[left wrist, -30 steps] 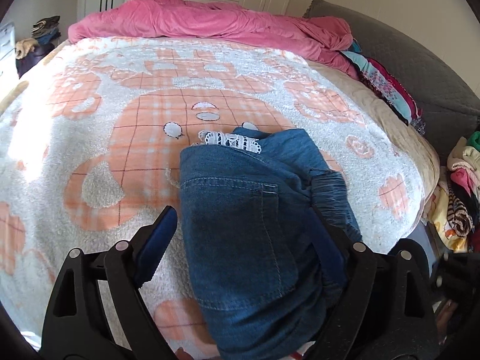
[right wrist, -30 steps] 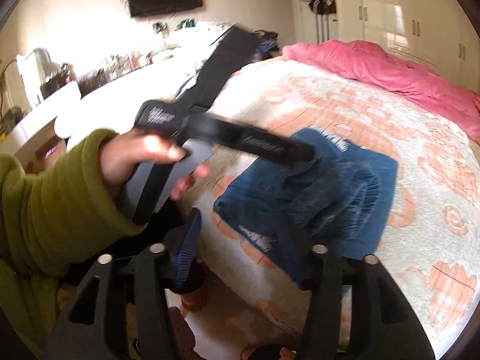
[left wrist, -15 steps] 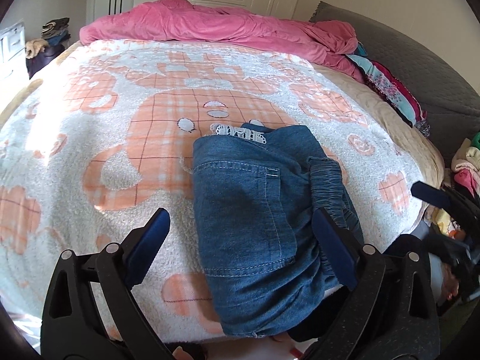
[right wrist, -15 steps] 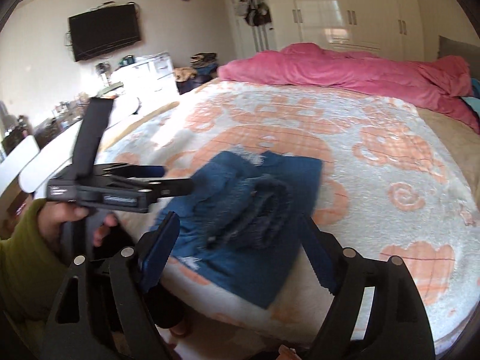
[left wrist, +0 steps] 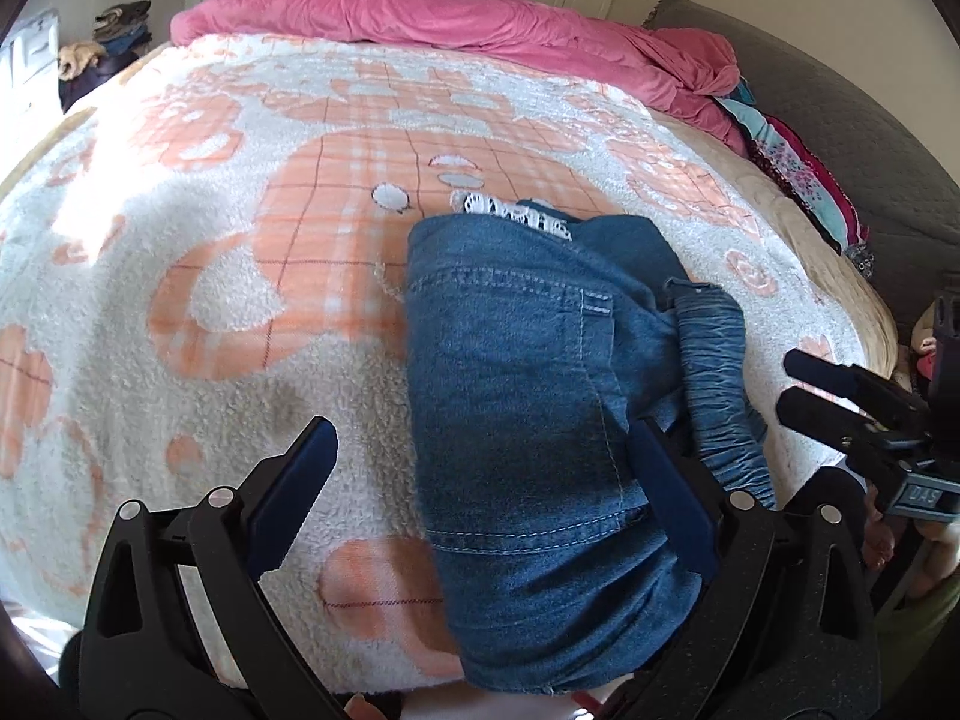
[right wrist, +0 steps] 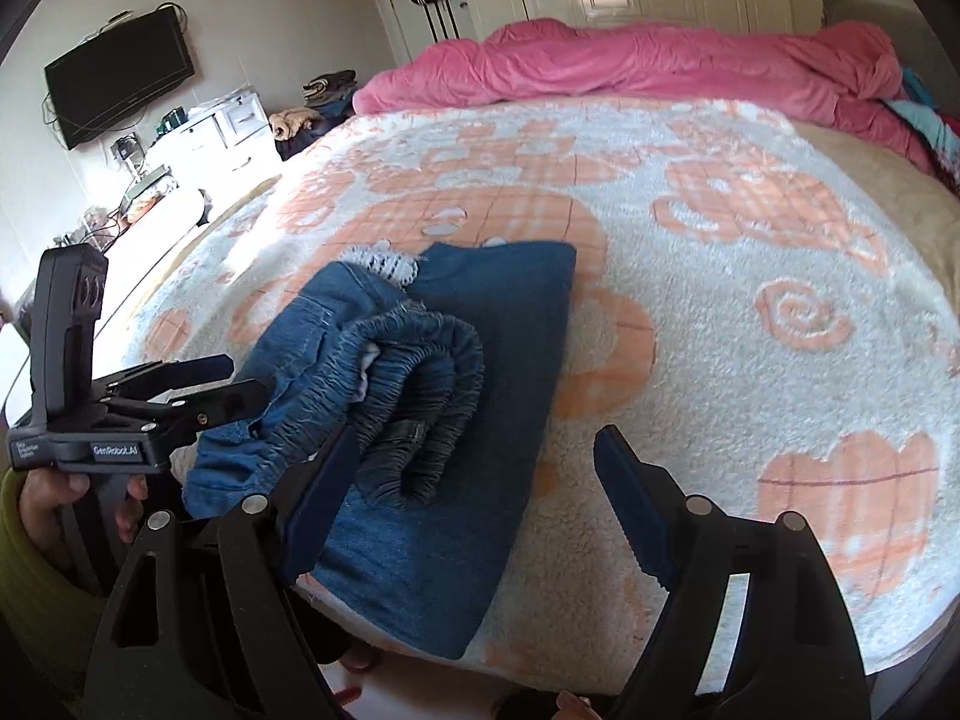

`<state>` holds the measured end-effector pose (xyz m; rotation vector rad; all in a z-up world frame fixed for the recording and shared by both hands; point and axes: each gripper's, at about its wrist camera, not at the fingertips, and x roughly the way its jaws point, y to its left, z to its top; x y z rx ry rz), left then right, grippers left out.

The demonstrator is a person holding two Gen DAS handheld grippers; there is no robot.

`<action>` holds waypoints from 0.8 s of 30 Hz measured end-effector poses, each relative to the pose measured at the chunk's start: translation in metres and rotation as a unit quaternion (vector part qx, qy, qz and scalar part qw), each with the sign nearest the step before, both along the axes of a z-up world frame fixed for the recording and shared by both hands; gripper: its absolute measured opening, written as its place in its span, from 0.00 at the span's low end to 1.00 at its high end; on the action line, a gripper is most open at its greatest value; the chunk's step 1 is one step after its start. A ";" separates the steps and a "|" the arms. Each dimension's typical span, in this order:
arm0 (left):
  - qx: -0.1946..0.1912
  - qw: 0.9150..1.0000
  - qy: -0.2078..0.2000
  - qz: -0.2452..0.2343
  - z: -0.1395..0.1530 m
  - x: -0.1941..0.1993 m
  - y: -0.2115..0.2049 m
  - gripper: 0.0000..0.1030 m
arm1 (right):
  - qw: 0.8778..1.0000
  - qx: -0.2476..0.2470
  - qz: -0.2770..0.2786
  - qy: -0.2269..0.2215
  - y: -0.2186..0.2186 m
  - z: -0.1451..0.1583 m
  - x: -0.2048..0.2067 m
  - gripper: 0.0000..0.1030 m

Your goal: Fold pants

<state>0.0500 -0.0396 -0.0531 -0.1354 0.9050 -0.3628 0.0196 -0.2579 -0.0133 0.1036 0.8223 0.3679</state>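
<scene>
Two tools, left (left wrist: 480, 492) and right (right wrist: 474, 486), wide open, empty, above folded pants (left wrist: 528, 396).

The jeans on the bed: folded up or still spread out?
Folded. The jeans lie as a compact layered bundle on the blanket, elastic waistband doubled on top.

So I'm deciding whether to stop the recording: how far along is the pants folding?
Nearly done. The denim pants lie folded into a compact bundle near the edge of the bed blanket, with the elastic waistband bunched on top. Nothing is in hand: the left gripper and right gripper are both open, gripping nothing. What may be left is flattening that bunched waistband.
</scene>
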 end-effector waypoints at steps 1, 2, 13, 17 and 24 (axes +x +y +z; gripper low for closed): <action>-0.004 1.000 0.004 -0.001 -0.003 0.001 0.000 0.88 | 1.000 0.007 0.001 0.010 0.001 -0.005 0.004 0.77; -0.008 1.000 0.008 -0.001 -0.006 0.002 0.000 0.88 | 1.000 0.013 0.003 0.019 0.001 -0.008 0.007 0.76; -0.065 0.998 0.011 -0.004 -0.021 0.015 -0.007 0.59 | 0.997 0.060 0.009 0.052 0.005 -0.034 0.035 0.65; -0.063 0.998 0.002 -0.002 -0.021 0.015 -0.013 0.47 | 0.997 0.059 0.029 0.032 0.013 -0.034 0.031 0.36; -0.082 0.996 -0.030 -0.010 0.008 0.009 -0.013 0.39 | 0.998 0.008 0.041 -0.040 0.036 -0.001 0.014 0.21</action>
